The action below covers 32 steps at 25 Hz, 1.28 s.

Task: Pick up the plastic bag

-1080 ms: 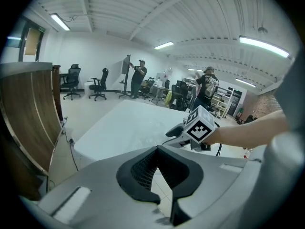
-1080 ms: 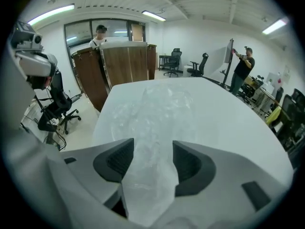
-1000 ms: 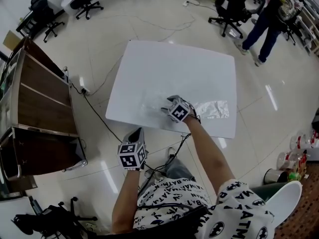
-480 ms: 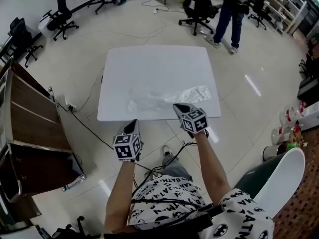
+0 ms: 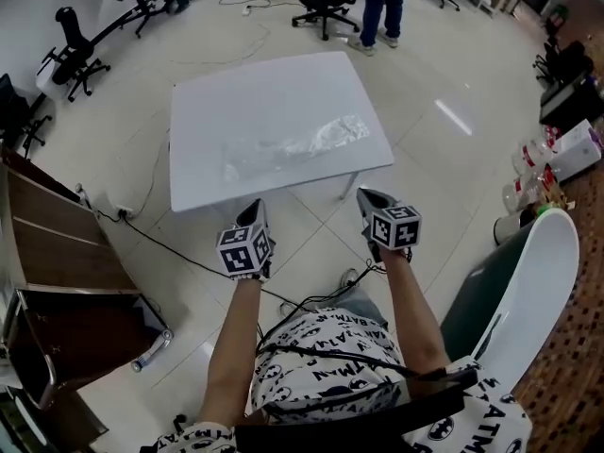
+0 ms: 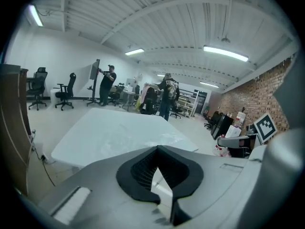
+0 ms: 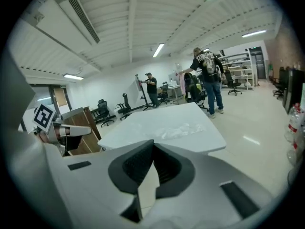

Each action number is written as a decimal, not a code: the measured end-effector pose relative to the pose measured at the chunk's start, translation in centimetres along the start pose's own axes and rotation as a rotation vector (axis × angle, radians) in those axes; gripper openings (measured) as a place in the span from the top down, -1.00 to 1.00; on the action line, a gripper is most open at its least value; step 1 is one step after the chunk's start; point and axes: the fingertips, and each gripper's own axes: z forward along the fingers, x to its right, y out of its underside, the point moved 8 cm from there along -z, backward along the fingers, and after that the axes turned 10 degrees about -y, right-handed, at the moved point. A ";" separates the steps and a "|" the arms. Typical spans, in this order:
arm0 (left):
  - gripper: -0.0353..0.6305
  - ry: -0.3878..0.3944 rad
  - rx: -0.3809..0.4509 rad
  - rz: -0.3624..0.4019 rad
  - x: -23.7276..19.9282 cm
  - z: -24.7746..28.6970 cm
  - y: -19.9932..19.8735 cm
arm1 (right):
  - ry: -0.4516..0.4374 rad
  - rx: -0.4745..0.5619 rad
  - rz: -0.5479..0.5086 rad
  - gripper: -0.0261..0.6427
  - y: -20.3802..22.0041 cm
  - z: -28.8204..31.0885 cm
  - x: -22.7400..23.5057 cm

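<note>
Left gripper (image 5: pixel 256 210) and right gripper (image 5: pixel 368 199), whose jaws just closed, both sit clamped empty near me, so I've lifted nothing: the plastic bag (image 5: pixel 294 146) lies on the white table (image 5: pixel 236 97) beyond

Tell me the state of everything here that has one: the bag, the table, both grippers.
plastic bag: lying crumpled on the table, held by neither gripper.
table: standing upright, with the bag on top.
left gripper: shut, empty, held short of the table's near edge.
right gripper: jaws just closed, shut, nothing between them, short of the table.
</note>
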 end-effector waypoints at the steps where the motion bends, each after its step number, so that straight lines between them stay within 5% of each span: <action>1: 0.89 0.007 0.003 -0.004 0.4 -0.1 0.2 | 0.012 0.019 0.002 0.89 -0.2 -0.8 0.1; 11: 0.89 -0.023 0.073 -0.024 5.2 -0.9 -1.2 | -0.012 0.080 -0.116 0.89 -4.6 -2.4 2.5; 20: 0.89 -0.099 0.096 -0.041 4.9 -2.3 -2.0 | -0.119 0.031 -0.186 0.89 -4.8 0.5 0.3; 32: 0.89 -0.099 0.101 -0.017 4.7 -2.4 -2.9 | -0.127 0.031 -0.177 0.89 -4.8 0.8 -0.6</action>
